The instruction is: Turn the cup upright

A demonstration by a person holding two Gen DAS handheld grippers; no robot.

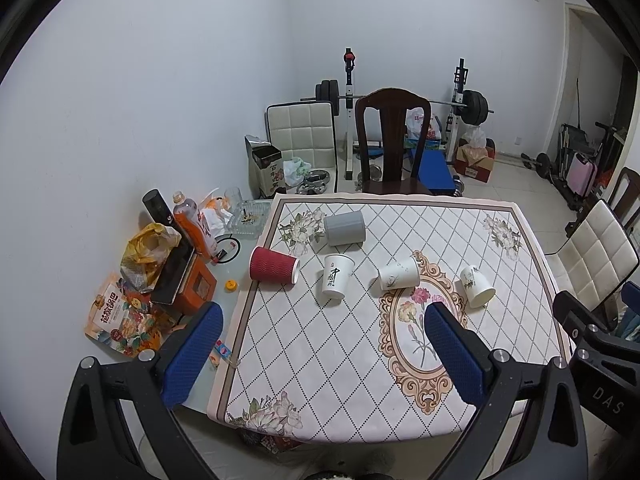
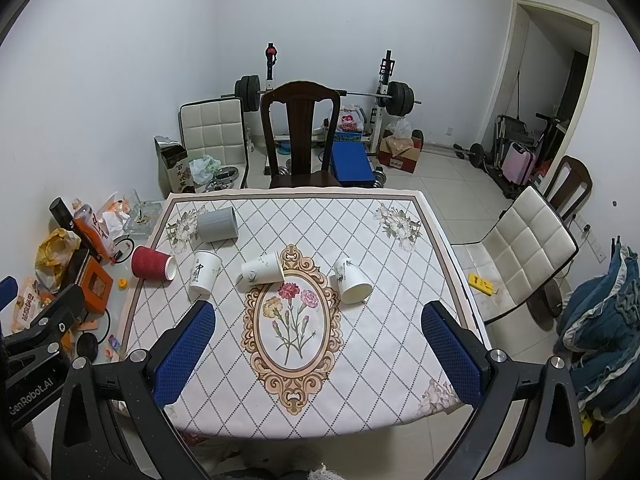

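Several cups sit on the patterned tablecloth (image 1: 360, 340). A red ribbed cup (image 1: 273, 269) (image 2: 153, 263) lies on its side at the left edge. A grey cup (image 1: 344, 228) (image 2: 217, 224) lies on its side farther back. A white cup with dark writing (image 1: 337, 280) (image 2: 204, 273) stands upright. Two white cups with plant prints lie on their sides: one in the middle (image 1: 399, 273) (image 2: 262, 270), one to the right (image 1: 476, 286) (image 2: 352, 281). My left gripper (image 1: 324, 344) and my right gripper (image 2: 320, 340) are both open and empty, above the table's near edge.
Clutter lies left of the cloth: an orange bottle (image 1: 196, 226), a yellow bag (image 1: 150, 246), snack boxes (image 1: 120, 320). A dark wooden chair (image 1: 390, 140) stands behind the table, a white padded chair (image 2: 524, 248) to the right. Weight bench and barbell stand at the back wall.
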